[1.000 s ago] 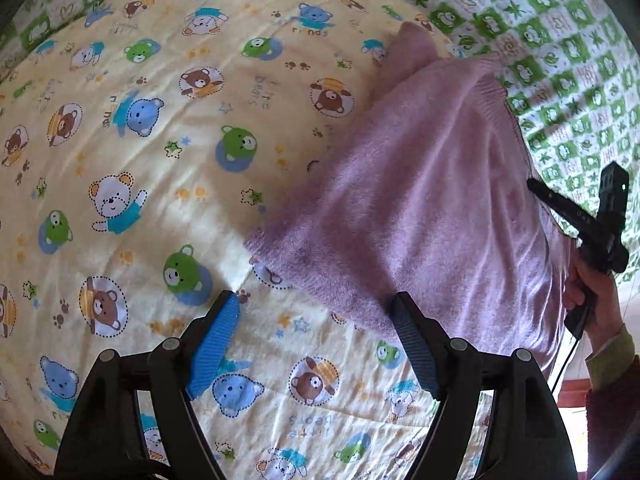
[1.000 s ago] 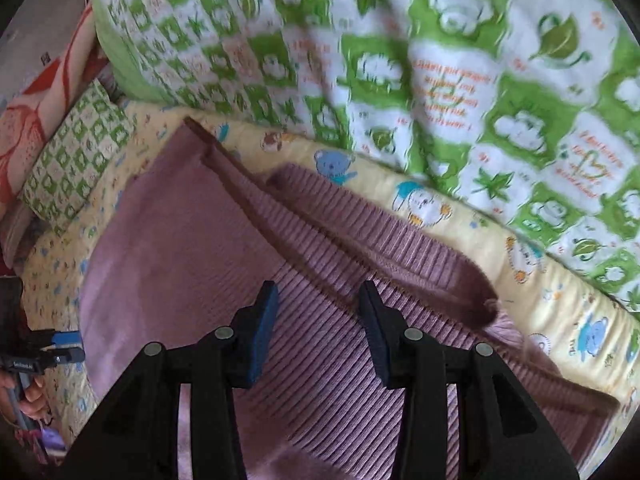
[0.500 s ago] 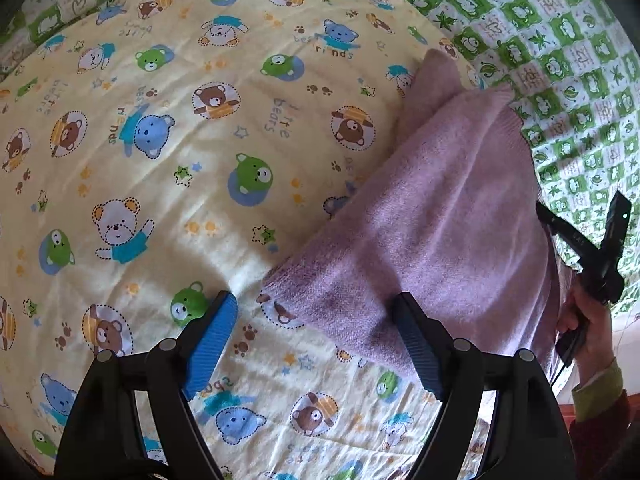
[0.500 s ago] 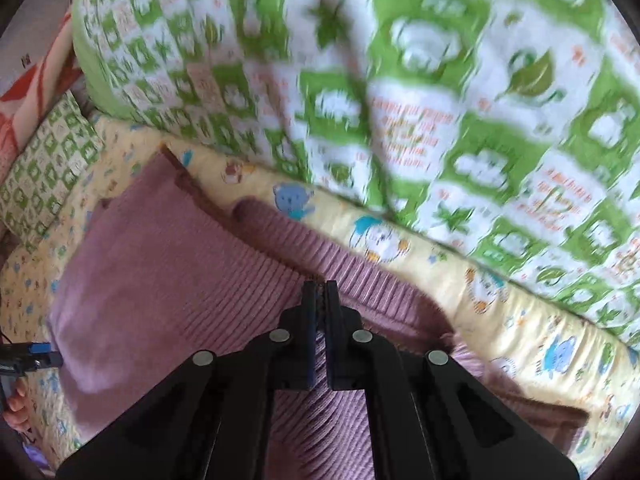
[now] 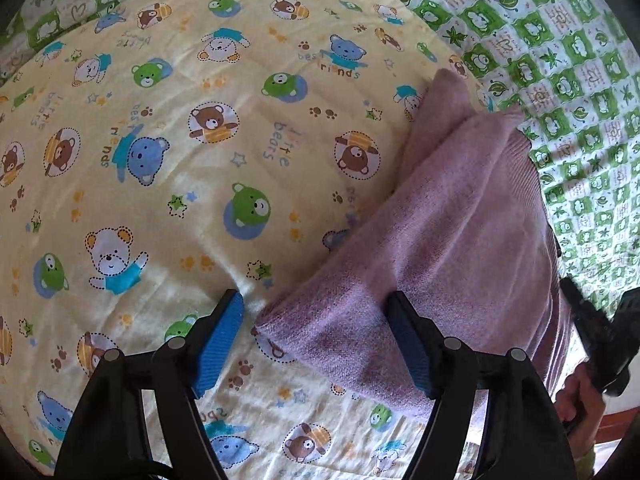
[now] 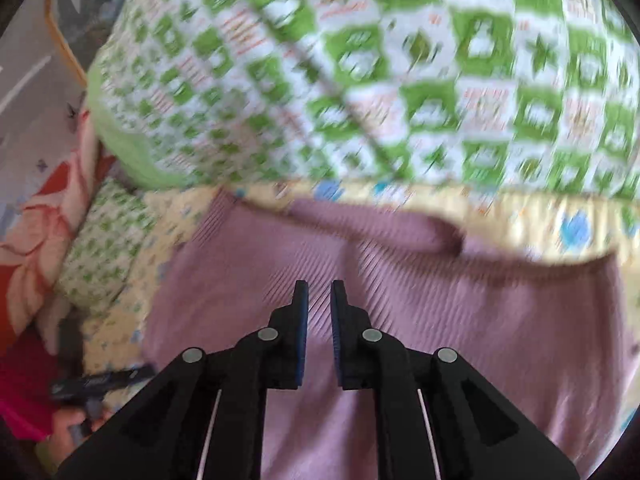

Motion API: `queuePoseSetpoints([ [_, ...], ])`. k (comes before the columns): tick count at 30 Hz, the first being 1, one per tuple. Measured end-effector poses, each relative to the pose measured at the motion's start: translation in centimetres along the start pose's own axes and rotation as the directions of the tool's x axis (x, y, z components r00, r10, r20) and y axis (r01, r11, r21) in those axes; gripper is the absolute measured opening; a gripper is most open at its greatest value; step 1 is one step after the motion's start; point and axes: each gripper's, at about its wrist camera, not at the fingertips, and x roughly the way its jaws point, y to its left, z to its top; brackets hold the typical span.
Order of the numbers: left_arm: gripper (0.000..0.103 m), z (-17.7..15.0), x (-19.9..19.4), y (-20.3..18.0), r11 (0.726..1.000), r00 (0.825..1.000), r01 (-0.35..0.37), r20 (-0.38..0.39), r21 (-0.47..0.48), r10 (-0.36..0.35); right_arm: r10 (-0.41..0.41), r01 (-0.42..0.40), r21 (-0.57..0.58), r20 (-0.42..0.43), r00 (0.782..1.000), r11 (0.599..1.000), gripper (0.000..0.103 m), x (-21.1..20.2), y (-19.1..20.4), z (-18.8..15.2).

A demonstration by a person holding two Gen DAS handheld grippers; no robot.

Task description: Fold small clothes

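**Soft knit, corner within reach**

Since a second ago the left gripper (image 5: 316, 344) has closed in on the folded mauve knitted sweater (image 5: 452, 248) lying on the yellow bear-print quilt (image 5: 168, 168), fingers spread around its corner. Right gripper (image 6: 318, 328), nearly clenched, holds nothing visible. Light, limp, stretchy fabric; pinch the ribbed hem (image 6: 400, 292).

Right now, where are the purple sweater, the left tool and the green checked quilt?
purple sweater (image 5: 460, 240): left wrist view, folded body.
left tool (image 5: 316, 316): left wrist view, midway between fingertips.
green checked quilt (image 6: 360, 60): right wrist view, patterned top.
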Motion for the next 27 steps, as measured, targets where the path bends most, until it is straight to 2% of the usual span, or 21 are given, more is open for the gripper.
queuePoseSetpoints([
  [2,0.072,-0.1,-0.1,0.2,1.000,1.000,-0.003,-0.003,0.009,0.003,-0.070,0.069,-0.017,-0.071,0.995,0.997,0.012,1.1,-0.4,-1.5],
  [4,0.072,-0.1,-0.1,0.2,1.000,1.000,0.002,-0.010,0.007,-0.001,-0.167,0.171,0.051,-0.070,0.983,0.984,0.012,1.2,-3.0,-2.3],
  [5,0.072,-0.1,-0.2,0.4,1.000,1.000,0.006,-0.012,-0.001,-0.006,-0.162,0.167,0.152,-0.046,0.986,0.974,0.012,0.5,-5.0,-2.4],
  [6,0.072,-0.2,-0.4,0.7,1.000,1.000,0.012,-0.012,-0.010,-0.012,-0.129,0.125,0.267,-0.002,0.992,0.956,0.012,-0.5,-6.9,-2.6],
  [7,0.072,-0.3,-0.5,0.9,1.000,1.000,0.015,-0.012,-0.017,-0.015,-0.112,0.087,0.344,0.052,0.992,0.935,0.012,-1.7,-8.2,-2.7],
  [8,0.072,-0.4,-0.6,1.1,1.000,1.000,0.018,-0.012,-0.024,-0.018,-0.129,0.088,0.373,0.087,0.988,0.924,0.012,-2.7,-8.7,-2.8],
  [10,0.073,-0.6,-0.6,1.2,0.999,1.000,0.022,-0.007,-0.032,-0.022,-0.188,0.134,0.365,0.118,0.975,0.921,0.012,-4.4,-9.0,-2.9],
  [12,0.074,-0.8,-0.6,1.0,0.999,1.000,0.011,-0.005,-0.033,-0.011,-0.282,0.255,0.340,0.033,0.959,0.905,0.012,-4.6,-10.1,-2.9],
  [13,0.075,-0.8,-0.6,0.8,1.000,1.000,0.004,-0.005,-0.031,-0.004,-0.323,0.303,0.327,0.008,0.946,0.895,0.008,-4.7,-10.8,-3.1],
  [14,0.076,-0.8,-0.6,0.6,1.000,1.000,-0.002,-0.005,-0.027,0.002,-0.342,0.320,0.318,0.014,0.939,0.892,0.005,-5.5,-11.3,-3.3],
  [16,0.076,-0.8,-0.5,0.4,1.000,1.000,-0.012,-0.007,-0.020,0.012,-0.411,0.380,0.307,0.040,0.911,0.873,0.005,-6.8,-11.0,-3.7],
  [17,0.076,-0.8,-0.4,0.3,1.000,1.000,-0.013,-0.009,-0.017,0.013,-0.446,0.408,0.310,0.060,0.893,0.859,0.008,-7.6,-10.5,-3.6],
  [18,0.076,-0.8,-0.4,0.2,1.000,1.000,-0.012,-0.009,-0.019,0.012,-0.459,0.412,0.318,0.086,0.884,0.854,0.009,-8.4,-10.0,-3.6],
  [23,0.073,-0.3,-0.3,0.3,1.000,1.000,0.001,-0.011,-0.023,-0.001,-0.362,0.307,0.297,0.151,0.920,0.904,0.010,-10.8,-6.6,-4.8],
  [25,0.067,-0.2,-0.3,0.2,1.000,1.000,0.000,0.001,-0.016,0.000,-0.311,0.261,0.277,0.153,0.938,0.925,0.012,-10.9,-4.6,-5.8],
  [27,0.053,-0.2,-0.1,0.0,1.000,1.000,0.017,-0.005,-0.001,-0.017,-0.268,0.226,0.263,0.135,0.954,0.938,0.016,-9.3,-1.9,-6.8],
])
